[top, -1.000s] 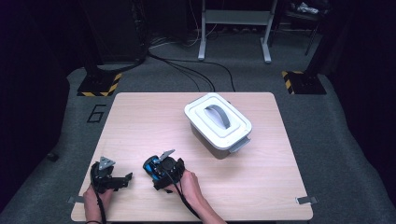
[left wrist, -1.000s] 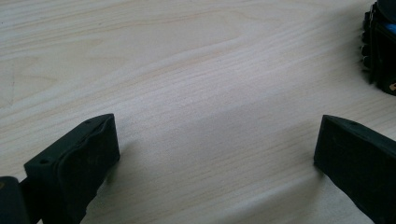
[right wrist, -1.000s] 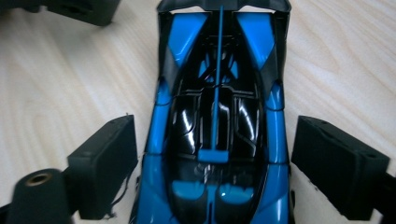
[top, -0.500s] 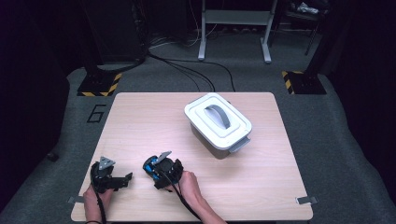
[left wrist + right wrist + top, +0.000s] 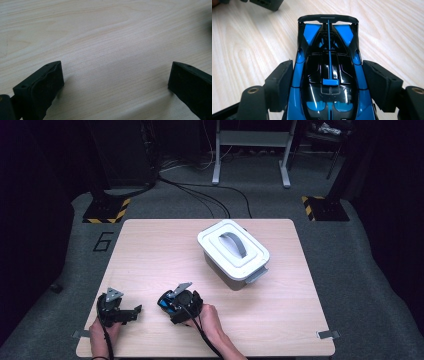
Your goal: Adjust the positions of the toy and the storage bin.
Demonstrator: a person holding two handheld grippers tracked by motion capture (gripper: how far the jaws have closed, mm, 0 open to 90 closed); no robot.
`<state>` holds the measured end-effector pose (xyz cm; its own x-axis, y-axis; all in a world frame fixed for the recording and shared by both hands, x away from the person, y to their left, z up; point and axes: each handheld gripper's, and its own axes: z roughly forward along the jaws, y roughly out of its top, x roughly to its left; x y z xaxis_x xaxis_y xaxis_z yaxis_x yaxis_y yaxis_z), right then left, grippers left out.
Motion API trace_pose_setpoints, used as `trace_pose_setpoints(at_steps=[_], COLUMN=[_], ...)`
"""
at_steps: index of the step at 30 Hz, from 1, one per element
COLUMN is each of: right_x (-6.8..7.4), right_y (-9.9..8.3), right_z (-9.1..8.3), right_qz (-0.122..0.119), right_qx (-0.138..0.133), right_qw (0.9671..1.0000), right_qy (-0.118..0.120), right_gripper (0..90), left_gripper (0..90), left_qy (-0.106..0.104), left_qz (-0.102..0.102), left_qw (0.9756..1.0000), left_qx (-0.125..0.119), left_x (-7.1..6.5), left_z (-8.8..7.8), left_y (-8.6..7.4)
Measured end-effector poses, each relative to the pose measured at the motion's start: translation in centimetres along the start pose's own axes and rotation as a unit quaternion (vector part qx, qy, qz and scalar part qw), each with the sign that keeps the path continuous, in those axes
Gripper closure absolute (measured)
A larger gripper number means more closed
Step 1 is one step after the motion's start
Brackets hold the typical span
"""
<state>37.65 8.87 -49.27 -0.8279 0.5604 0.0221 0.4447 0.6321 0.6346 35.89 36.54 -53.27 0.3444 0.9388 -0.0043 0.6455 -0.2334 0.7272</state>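
The right gripper (image 5: 328, 85) holds a blue and black toy car (image 5: 329, 67). Its two black jaws have just been closing, and now they press on both sides of the car body, one on each flank. In the right gripper view the car points away from the camera, with its dark rear wing at the far end, above the light wooden table (image 5: 244, 50). In the high view the right gripper (image 5: 172, 304) is near the front edge of the table (image 5: 150, 245), a little left of the middle, and a blue part of the car (image 5: 164, 303) shows at its left end. The person's right hand (image 5: 210, 317) grips it from behind.

The left gripper (image 5: 131, 312) lies just beside it to the left, close to the front left corner, in the person's left hand (image 5: 102, 330). Its jaws stand wide apart. In the left gripper view (image 5: 115, 82) there is bare wood between them.

A white box (image 5: 234, 254) with a closed lid and a grey handle (image 5: 232, 245) stands on the right half of the table, well apart from both grippers.
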Motion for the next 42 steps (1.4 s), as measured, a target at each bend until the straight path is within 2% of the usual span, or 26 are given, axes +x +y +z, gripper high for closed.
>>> trace_pose_setpoints(at_steps=[3, 5, 8, 24, 33, 34, 42], right_x=[-0.3, -0.4, -0.8, -3.1, -4.7, -4.8, -6.6], right_y=[-0.6, -0.8, -1.2, -5.5, -8.7, -9.1, -12.5], right_z=[-0.5, -0.8, -1.2, -4.9, -7.0, -7.3, -9.5], right_qz=[-0.006, 0.004, -0.002, -0.002, 0.017, 0.027, 0.054], right_qx=[0.001, 0.000, -0.004, -0.010, -0.016, -0.018, -0.026], right_qw=[1.0000, 1.0000, 1.0000, 0.9998, 0.9994, 0.9991, 0.9970], right_qy=[0.002, 0.003, 0.003, -0.017, -0.025, -0.027, -0.049], right_gripper=[26.7, 26.7, 26.7, 26.8, 26.7, 26.7, 26.7], left_gripper=[0.1, 0.1, 0.1, 0.1, 0.2, 0.1, 0.1], left_qy=[0.000, 0.000, 0.000, 0.000, 0.000, 0.001, 0.000], left_qz=[0.000, 0.000, 0.000, 0.000, -0.001, -0.001, -0.001], left_qw=[1.0000, 1.0000, 1.0000, 1.0000, 1.0000, 1.0000, 1.0000], left_qx=[0.000, 0.000, 0.000, 0.001, 0.002, 0.001, 0.002], left_x=[0.0, 0.0, 0.0, 0.0, 0.0, 0.0, 0.0], left_z=[0.0, 0.0, 0.0, 0.0, 0.0, 0.0, 0.0], left_y=[0.0, 0.0, 0.0, 0.0, 0.0, 0.0, 0.0])
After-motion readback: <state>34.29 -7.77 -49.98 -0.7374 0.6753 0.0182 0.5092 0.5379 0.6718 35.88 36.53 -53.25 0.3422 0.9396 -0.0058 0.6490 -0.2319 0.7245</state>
